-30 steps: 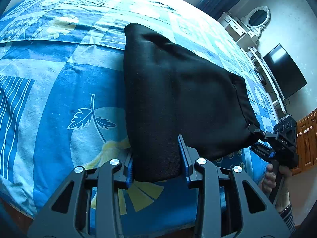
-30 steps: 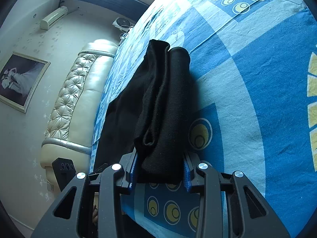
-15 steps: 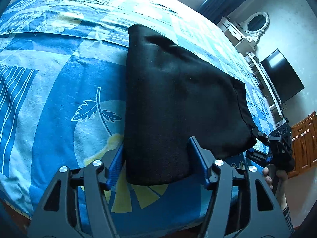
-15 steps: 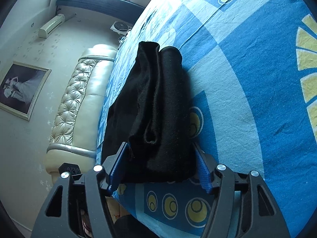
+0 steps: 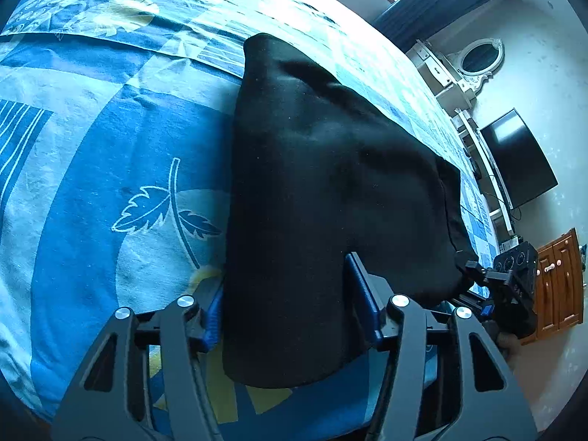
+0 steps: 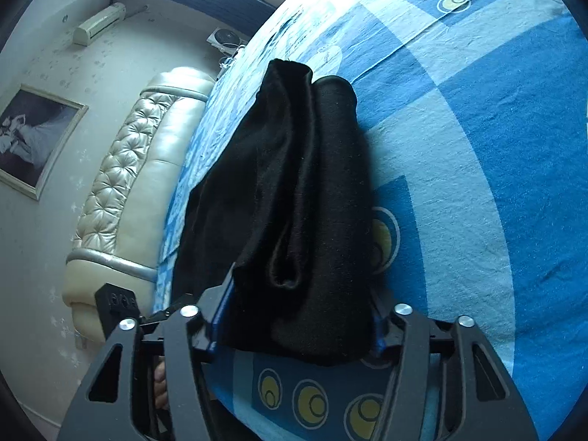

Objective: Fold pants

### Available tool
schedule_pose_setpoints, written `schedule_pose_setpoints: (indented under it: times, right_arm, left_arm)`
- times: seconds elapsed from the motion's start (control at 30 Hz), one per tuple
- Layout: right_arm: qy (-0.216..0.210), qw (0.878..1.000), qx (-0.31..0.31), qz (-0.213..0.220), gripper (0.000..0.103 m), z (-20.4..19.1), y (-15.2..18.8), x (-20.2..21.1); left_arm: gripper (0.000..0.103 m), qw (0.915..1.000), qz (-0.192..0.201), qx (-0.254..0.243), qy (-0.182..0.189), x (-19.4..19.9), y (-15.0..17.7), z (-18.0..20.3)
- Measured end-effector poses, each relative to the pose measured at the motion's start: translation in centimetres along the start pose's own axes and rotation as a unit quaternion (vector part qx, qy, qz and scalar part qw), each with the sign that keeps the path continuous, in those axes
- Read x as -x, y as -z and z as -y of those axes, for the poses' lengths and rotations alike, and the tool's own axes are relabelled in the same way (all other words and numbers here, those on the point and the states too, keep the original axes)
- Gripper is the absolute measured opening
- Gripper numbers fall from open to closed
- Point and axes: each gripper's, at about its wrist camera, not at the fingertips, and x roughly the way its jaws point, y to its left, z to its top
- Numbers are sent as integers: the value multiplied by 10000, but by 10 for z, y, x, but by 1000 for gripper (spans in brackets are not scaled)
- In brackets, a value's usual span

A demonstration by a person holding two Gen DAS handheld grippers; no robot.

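The black pants (image 5: 323,191) lie folded into a thick bundle on the blue patterned bed sheet (image 5: 95,169). My left gripper (image 5: 286,294) is open, its blue-padded fingers on either side of the near end of the bundle. In the right wrist view the pants (image 6: 301,202) show stacked layers. My right gripper (image 6: 297,316) is open too, its fingers on either side of the other near corner. The right gripper also shows in the left wrist view (image 5: 511,279), at the bundle's right corner.
The bed's near edge runs just under both grippers. A padded cream headboard (image 6: 139,169) stands to the left in the right wrist view. A TV (image 5: 518,161), a white dresser with mirror (image 5: 474,62) and a wooden cabinet (image 5: 558,283) stand beyond the bed.
Both grippers have opened and let go of the pants' ends. The bundle now rests on the sheet between the spread fingers.
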Motion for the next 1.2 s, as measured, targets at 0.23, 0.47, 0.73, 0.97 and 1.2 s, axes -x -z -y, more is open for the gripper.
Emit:
schedule_pose_setpoints:
  times: [0.23,0.47,0.73,0.97,1.2]
  right_arm:
    - [-224,9997,-92,35,38,-3,1,14]
    - [-223,9997,-69,-54,38,-2,11,22]
    - [-228,9997,-89,-66,38,0,19,23]
    - [-248,9995,-158,-69,38,3,22,21]
    - [-282,9994,-212,-75,38,7,23,19]
  left_arm:
    - [38,9990,58,-330,-286,13,4,17]
    - [37,9983,-48,-443,-363,21,16,23]
    - [37,9982,-54,-476,-373,24,23,21]
    - [37,9980,-49,-499,-397,24,24,21]
    - [38,9979,-42,-512,-405,23,25,18]
